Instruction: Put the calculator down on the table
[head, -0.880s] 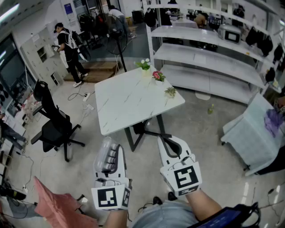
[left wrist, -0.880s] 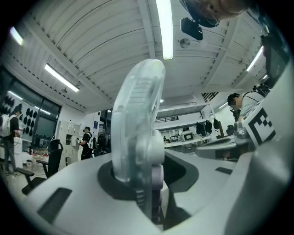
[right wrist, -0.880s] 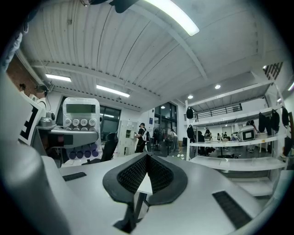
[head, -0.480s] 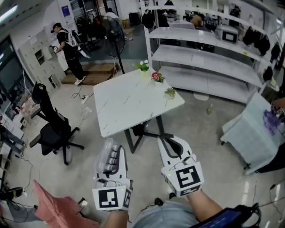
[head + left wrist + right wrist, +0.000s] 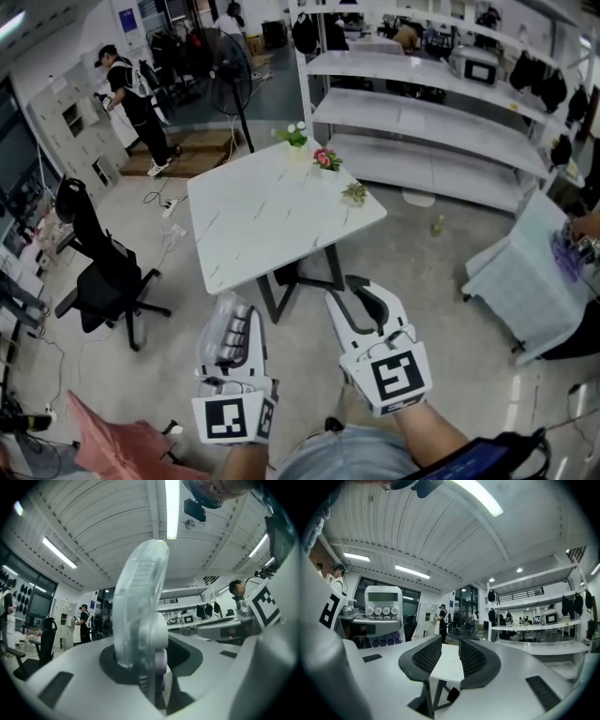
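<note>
Table (image 5: 272, 216) ahead; right gripper view alone shows calculator (image 5: 383, 603) display.

Looking down on a bright workshop room

We see a pale concrete floor (image 5: 422, 272) with a white, faintly veined surface (image 5: 272, 216) on a dark frame in the middle of it. Long white shelving (image 5: 441, 117) runs along the far side, a black office chair (image 5: 103, 281) stands at the left, and a standing fan (image 5: 225, 61) rises behind. Grey lockers (image 5: 75, 127) line the left wall (a person (image 5: 131, 94) in dark clothes stands near them). Overhead we find a white ribbed ceiling (image 5: 417, 531) lit by strip lights (image 5: 172, 508).
</note>
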Demonstrator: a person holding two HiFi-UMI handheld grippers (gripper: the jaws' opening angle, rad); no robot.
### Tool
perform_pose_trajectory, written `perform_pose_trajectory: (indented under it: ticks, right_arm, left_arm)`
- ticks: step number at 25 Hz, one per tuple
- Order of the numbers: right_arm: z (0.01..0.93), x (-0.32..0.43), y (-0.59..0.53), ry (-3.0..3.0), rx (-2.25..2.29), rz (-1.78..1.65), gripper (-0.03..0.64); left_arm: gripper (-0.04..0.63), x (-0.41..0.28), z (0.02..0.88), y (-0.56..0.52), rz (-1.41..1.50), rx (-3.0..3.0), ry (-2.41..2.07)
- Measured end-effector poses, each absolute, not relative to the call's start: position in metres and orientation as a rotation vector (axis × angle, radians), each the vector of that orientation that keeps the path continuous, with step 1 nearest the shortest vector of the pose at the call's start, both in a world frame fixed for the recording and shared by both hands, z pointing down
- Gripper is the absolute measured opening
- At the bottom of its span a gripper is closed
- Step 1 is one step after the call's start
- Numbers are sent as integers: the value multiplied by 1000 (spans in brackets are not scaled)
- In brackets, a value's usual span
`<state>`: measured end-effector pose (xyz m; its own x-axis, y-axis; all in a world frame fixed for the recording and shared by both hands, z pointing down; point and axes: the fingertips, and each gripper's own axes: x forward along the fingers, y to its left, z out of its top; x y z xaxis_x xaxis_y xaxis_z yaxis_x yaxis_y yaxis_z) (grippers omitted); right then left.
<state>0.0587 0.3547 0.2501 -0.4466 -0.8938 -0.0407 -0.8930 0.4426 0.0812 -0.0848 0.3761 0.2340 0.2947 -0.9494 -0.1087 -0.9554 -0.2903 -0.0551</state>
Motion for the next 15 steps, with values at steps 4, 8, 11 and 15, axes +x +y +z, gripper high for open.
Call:
perform_pose_trajectory:
  ticks: [4,8,11,15]
  right_arm:
    - [261,66,325,-2657,1648,-133,141]
    - [272,72,284,-2651,1645,-94,141]
    - [280,78,245,-2648,1626,-54,141]
    - [291,84,184,-2657,1585,2,135]
  left_arm:
    - [136,-79,242,348,74,-2438,1802]
    - [136,-75,253,310,28,-2435,1823]
    - [136,-74,260,272,-9,-2433,1855]
    - [135,-68,265,216,-70,-2419,1888]
